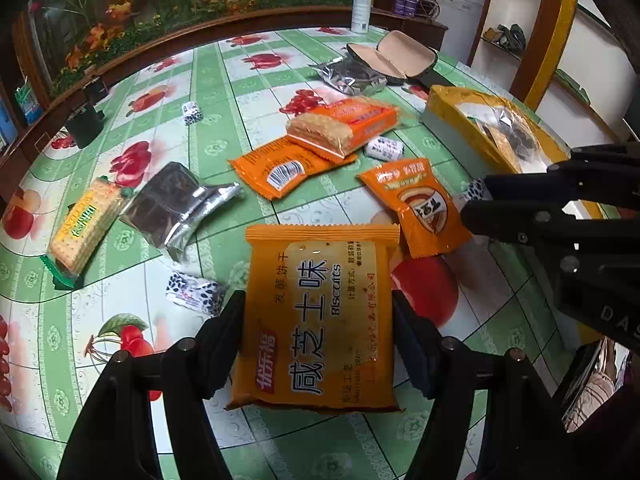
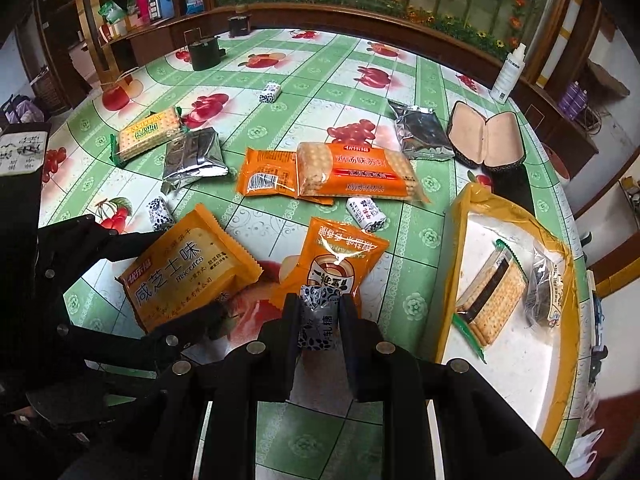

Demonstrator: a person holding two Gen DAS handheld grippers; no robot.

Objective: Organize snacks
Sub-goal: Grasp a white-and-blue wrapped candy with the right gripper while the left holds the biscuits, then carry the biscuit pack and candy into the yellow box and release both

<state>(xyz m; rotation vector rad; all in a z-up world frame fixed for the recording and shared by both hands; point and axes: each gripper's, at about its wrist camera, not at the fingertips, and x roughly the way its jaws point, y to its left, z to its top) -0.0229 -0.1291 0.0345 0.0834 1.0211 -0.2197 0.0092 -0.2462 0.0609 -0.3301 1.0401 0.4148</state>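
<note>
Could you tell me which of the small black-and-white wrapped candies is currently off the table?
The candy pinched in the right tool, above the orange packet. The other candies, such as the one by the stacked orange biscuit packs, lie loose on the tablecloth.

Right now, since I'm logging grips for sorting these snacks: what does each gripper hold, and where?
The left gripper clamps the orange biscuit packet by its two long side edges. The right gripper pinches a small black-and-white candy across its middle.

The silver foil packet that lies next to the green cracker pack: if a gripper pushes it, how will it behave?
The silver foil packet looks glossy, so it would probably slide easily on the smooth tablecloth. Its creased, puffed foil suggests it may dent under the fingers rather than stay stiff. It lies flat, so rolling seems unlikely.
</note>
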